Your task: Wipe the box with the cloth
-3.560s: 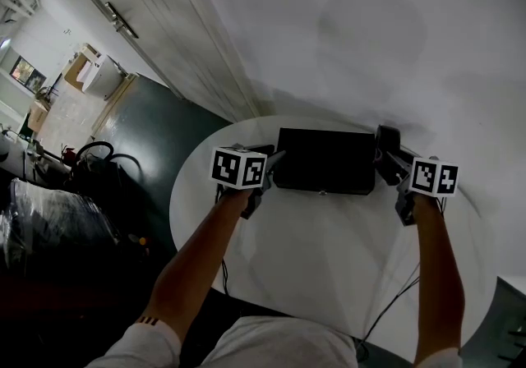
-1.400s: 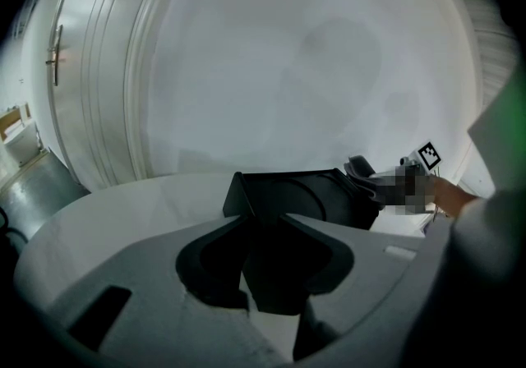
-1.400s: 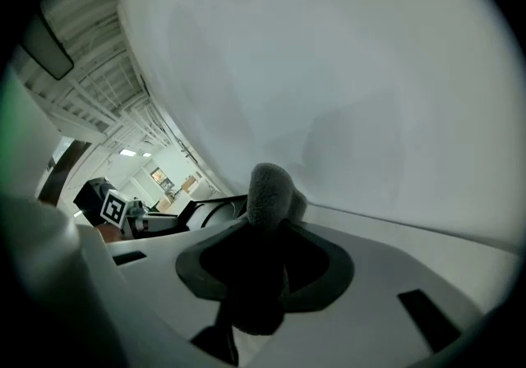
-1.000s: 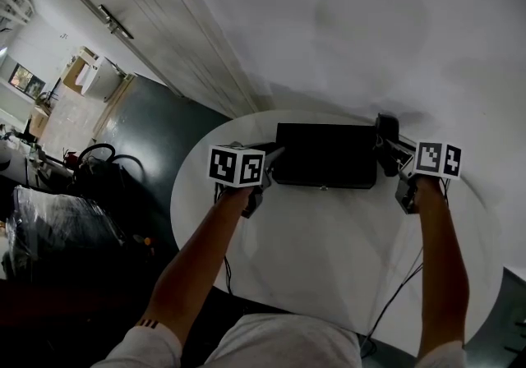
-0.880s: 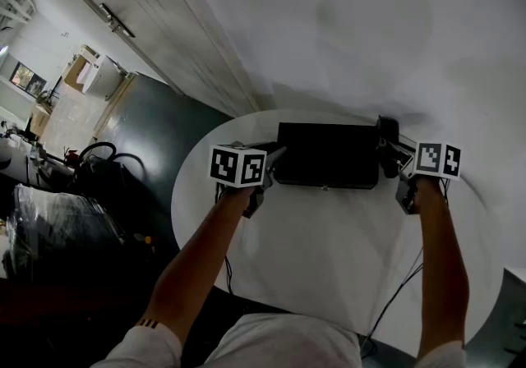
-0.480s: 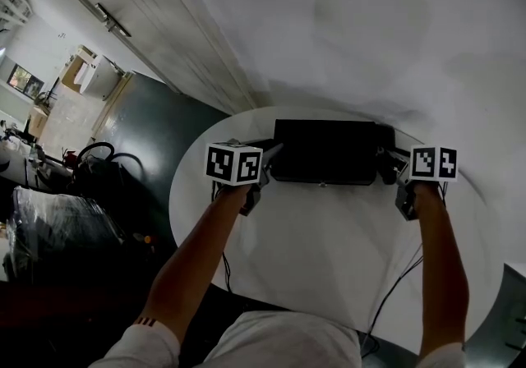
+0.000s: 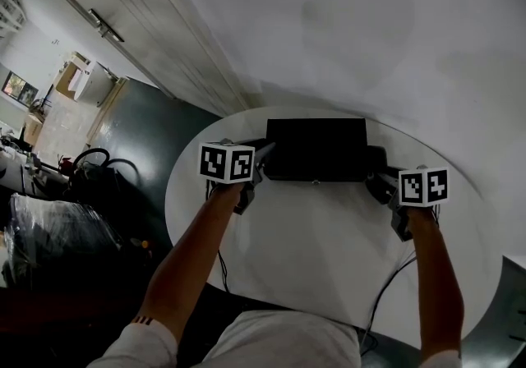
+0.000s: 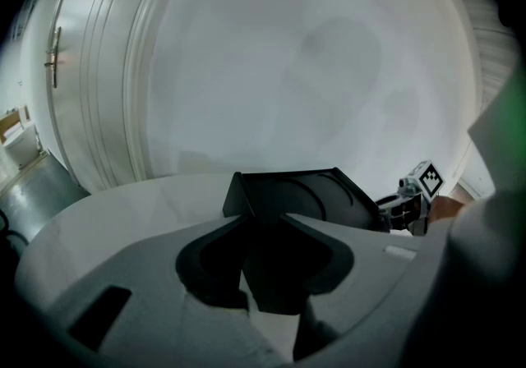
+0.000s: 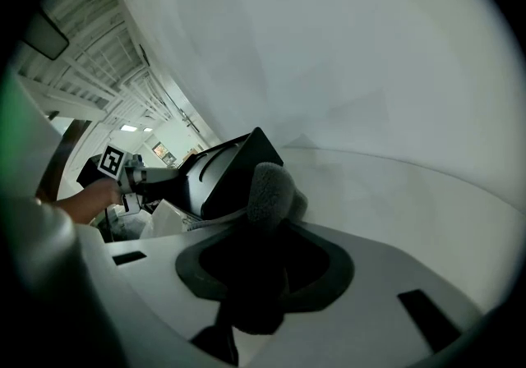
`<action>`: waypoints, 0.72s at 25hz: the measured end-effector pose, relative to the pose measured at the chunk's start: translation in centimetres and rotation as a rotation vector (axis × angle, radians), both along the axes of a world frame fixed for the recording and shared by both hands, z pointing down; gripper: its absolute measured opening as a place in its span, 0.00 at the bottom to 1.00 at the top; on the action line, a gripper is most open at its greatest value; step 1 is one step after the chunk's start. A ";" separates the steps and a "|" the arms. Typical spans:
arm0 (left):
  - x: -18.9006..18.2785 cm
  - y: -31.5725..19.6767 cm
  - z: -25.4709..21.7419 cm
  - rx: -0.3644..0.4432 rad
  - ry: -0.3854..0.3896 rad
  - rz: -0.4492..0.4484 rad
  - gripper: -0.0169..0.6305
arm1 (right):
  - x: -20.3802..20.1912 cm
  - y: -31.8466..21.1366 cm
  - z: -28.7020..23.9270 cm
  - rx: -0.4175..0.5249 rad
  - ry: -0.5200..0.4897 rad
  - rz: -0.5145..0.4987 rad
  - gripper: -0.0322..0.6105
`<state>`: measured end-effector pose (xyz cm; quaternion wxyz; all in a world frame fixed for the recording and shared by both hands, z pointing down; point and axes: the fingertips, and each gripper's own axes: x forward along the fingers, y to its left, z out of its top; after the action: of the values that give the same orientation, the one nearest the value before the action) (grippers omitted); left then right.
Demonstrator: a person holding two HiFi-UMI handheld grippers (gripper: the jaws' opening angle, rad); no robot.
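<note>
With left gripper clamping the box at 9 o'clock, press the cloth pinched in right gripper flat along its 3 o'clock end.

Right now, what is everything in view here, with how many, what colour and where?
round white table: 1, white, centre.
black rectangular box: 1, black, on the table's far side.
grey fuzzy cloth: 1, grey, beside the box's right end.
white door: 1, white, upper left.
left gripper: 1, grey, fingers gripping the box's left end.
right gripper: 1, grey, fingers shut on the cloth.
forearms: 2, bare, from the bottom edge.
</note>
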<state>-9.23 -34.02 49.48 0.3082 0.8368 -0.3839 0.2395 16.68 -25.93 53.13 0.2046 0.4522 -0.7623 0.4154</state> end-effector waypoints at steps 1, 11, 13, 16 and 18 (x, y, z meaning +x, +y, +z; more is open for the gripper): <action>0.0 0.0 0.0 0.000 0.000 0.000 0.21 | 0.0 0.3 0.0 0.001 0.003 -0.003 0.22; 0.1 0.0 -0.1 0.000 -0.002 0.003 0.21 | 1.6 -0.4 -3.7 0.098 -0.005 0.051 0.22; 0.1 0.0 -0.1 -0.002 -0.001 0.003 0.21 | 1.9 -1.5 -4.7 0.123 -0.011 0.064 0.22; 0.1 0.0 0.0 -0.002 0.002 0.004 0.21 | 2.1 -3.7 -5.6 0.151 -0.021 0.078 0.22; 0.1 0.0 0.0 -0.002 0.003 0.004 0.21 | 1.9 -5.2 -5.8 0.154 -0.047 0.090 0.22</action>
<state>-9.13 -34.04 49.46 0.3092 0.8377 -0.3815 0.2391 18.59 -31.15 47.37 0.1324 0.4906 -0.7754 0.3749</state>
